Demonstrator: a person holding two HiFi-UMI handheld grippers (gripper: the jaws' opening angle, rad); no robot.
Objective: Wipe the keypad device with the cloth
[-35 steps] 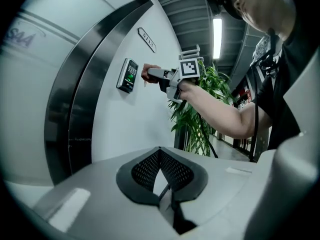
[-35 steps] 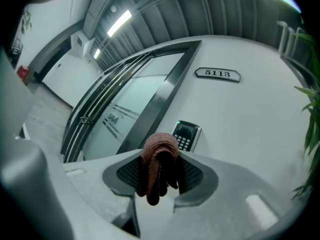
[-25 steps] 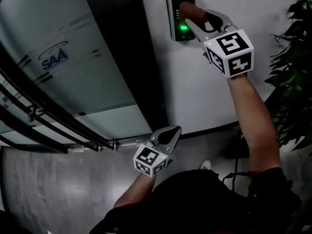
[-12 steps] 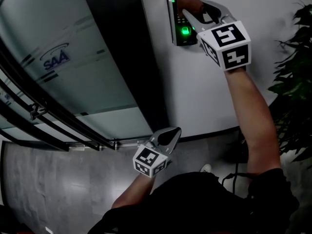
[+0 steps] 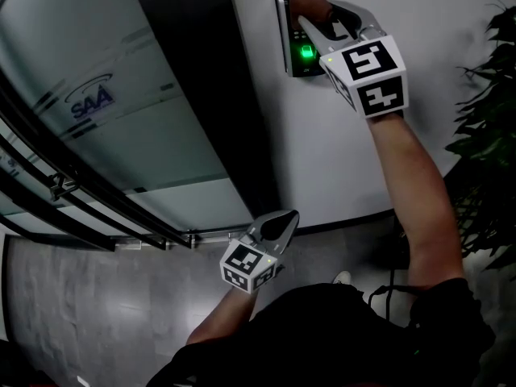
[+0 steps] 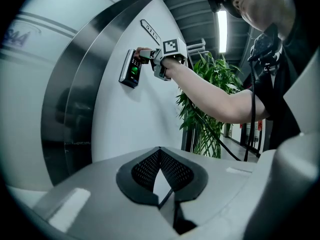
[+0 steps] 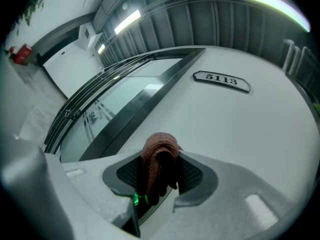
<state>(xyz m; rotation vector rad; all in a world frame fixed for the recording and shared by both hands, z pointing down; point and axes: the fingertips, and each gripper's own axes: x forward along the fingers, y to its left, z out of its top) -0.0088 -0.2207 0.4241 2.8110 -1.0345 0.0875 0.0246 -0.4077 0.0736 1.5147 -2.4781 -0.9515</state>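
1. Cloth (image 5: 309, 8) clamped in right hand-held gripper (image 5: 321, 21), pressed on wall keypad device (image 5: 287, 51), covering its top.
2. Left hand-held gripper (image 5: 276, 224) closed, empty, well below.
3. Plant (image 5: 486, 135) right, glass door (image 5: 97, 95) left.

Upper part of the keypad device (image 5: 292, 55) behind the cloth (image 5: 309, 5) and right tool (image 5: 316, 18); its keys indistinct.

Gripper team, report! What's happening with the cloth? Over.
Right gripper shut on cloth, against keypad device. Left gripper shut, empty, low. Nothing in the way.
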